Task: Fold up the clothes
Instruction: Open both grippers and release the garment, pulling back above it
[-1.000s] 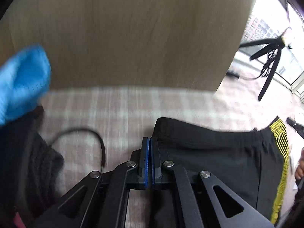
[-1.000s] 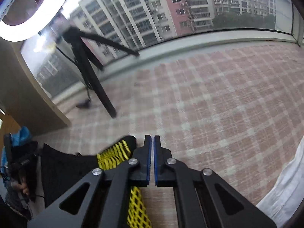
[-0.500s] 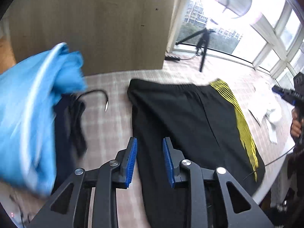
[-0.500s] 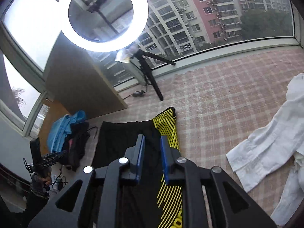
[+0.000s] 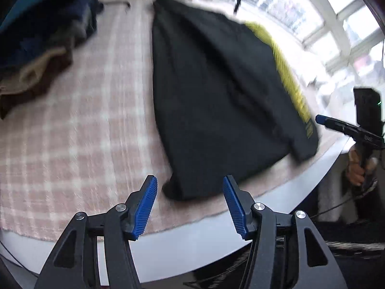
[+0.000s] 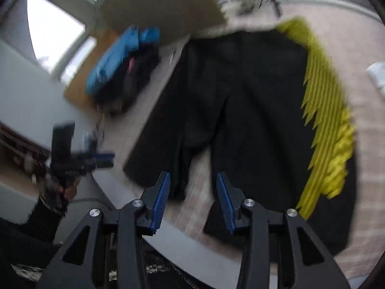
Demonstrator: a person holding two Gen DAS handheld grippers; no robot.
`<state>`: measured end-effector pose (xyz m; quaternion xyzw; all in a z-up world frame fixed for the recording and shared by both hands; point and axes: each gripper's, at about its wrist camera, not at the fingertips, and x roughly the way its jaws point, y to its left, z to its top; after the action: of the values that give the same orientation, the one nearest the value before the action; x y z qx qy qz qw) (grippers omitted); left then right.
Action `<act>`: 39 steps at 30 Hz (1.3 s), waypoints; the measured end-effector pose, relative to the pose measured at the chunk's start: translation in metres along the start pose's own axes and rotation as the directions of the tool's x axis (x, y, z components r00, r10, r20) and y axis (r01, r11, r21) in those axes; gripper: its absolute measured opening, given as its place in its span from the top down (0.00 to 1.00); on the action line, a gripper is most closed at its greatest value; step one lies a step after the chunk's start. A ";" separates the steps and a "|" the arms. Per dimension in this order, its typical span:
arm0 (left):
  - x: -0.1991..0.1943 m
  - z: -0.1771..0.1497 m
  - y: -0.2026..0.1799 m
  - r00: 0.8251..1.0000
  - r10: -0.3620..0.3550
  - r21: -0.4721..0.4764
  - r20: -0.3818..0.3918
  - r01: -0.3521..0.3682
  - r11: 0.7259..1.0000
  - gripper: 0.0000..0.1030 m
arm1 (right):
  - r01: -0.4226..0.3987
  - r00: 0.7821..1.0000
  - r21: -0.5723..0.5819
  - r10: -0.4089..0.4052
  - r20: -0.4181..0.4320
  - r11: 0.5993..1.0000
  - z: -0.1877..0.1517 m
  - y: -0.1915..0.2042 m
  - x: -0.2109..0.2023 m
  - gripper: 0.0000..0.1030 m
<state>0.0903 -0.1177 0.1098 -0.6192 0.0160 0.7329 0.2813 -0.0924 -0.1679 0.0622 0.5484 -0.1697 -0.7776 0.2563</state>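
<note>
Pile of clothes (image 5: 36,48): heaped at the far left of the table, blue on top, dark and tan garments beneath; blurred in both views. It lies apart from the shorts.

Checked cloth (image 5: 79,125): pink and white, covering the table top under all the garments.

Left gripper (image 5: 190,204): both blue-padded fingers spread wide apart, holding nothing. It hangs over the near edge of the table, with the hem of one shorts leg seen between the fingers; whether either pad touches the fabric cannot be told.

Black shorts (image 5: 216,91): spread flat on the checked cloth, waistband at the far end, both legs pointing toward the grippers. A yellow striped panel (image 6: 322,130) runs down the right-hand side.

Table edge (image 5: 240,231): pale grey and curved, just under the shorts' hems.

Right gripper (image 6: 192,202): fingers open, a little less wide than the left, gripping nothing. It sits above the gap between the two shorts legs, at the hems.

White garment (image 6: 377,74): a small piece shows at the far right edge, clear of the shorts.
</note>
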 end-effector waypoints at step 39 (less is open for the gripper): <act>0.010 0.006 0.016 0.992 -0.112 0.050 -0.049 0.115 0.992 0.99 | 0.062 0.993 0.009 -0.061 -0.104 0.998 -0.026 0.049 0.090 0.89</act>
<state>0.0770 -0.1250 0.0967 -0.6282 0.0066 0.7005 0.3385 -0.0820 -0.2603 0.0115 0.5946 -0.1439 -0.7546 0.2373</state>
